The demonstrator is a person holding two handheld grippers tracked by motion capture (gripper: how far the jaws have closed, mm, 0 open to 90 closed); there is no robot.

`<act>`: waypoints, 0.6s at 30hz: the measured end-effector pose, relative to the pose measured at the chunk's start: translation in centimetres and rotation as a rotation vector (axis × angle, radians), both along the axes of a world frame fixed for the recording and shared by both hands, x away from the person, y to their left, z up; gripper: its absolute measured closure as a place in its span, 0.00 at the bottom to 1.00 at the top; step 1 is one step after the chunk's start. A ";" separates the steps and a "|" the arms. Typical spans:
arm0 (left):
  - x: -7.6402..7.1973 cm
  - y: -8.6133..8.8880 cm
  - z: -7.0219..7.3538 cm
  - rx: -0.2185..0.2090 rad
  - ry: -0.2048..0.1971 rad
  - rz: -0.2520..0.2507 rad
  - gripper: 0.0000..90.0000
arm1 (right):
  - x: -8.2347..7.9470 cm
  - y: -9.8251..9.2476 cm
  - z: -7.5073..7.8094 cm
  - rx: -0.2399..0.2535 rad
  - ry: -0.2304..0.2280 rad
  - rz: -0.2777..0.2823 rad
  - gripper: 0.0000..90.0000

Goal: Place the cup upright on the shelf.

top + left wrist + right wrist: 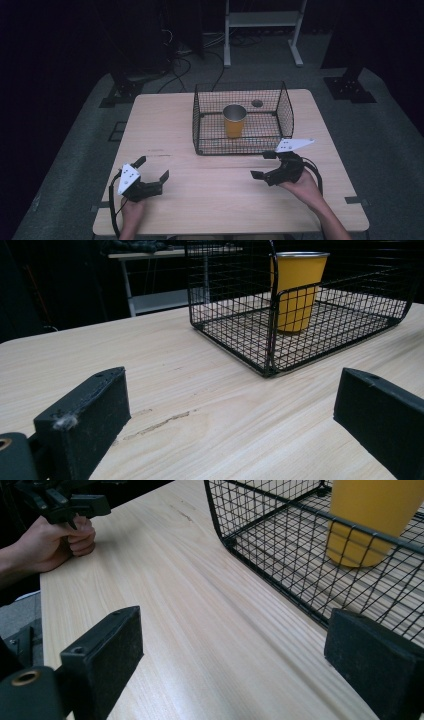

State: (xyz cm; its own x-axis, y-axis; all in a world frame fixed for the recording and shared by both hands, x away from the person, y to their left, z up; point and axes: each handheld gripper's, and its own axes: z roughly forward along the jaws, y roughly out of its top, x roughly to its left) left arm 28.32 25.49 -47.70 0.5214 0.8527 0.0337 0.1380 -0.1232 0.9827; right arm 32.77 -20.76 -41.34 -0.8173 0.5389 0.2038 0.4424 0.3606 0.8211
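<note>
Dark walls and a metal shelf frame point(262, 20) stand behind a pale wooden table point(165, 125), which carries a black wire basket point(200, 120) with a yellow cup point(234, 121) upright inside it, near the middle of the basket floor.

By my reading, the work centres on that cup and has not yet begun: it sits untouched in the basket, and both tools are on the near part of the table, so reaching in, gripping and lifting all appear to lie ahead.

Nearest the basket is the right gripper point(263, 165), just short of its near wall, with the cup ahead of it beyond the wire. Its jaws are spread wide and hold nothing; bare tabletop shows between them in the right gripper view.

Farther off, the left gripper point(152, 169) is well apart from the basket, which lies ahead of it and to its right. Its jaws are likewise released and empty, touching nothing.
</note>
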 end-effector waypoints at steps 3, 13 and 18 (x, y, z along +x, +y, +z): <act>0.0 0.0 0.0 0.000 0.000 0.001 0.01 | -0.6 0.2 -0.6 0.002 0.004 0.006 0.09; 0.0 0.0 0.0 0.001 0.000 0.000 0.01 | -3.0 0.0 -2.1 0.045 -0.001 -0.012 0.09; 0.0 -0.1 0.0 0.002 0.001 0.001 0.01 | -3.7 -0.3 -3.1 0.093 0.011 -0.030 0.09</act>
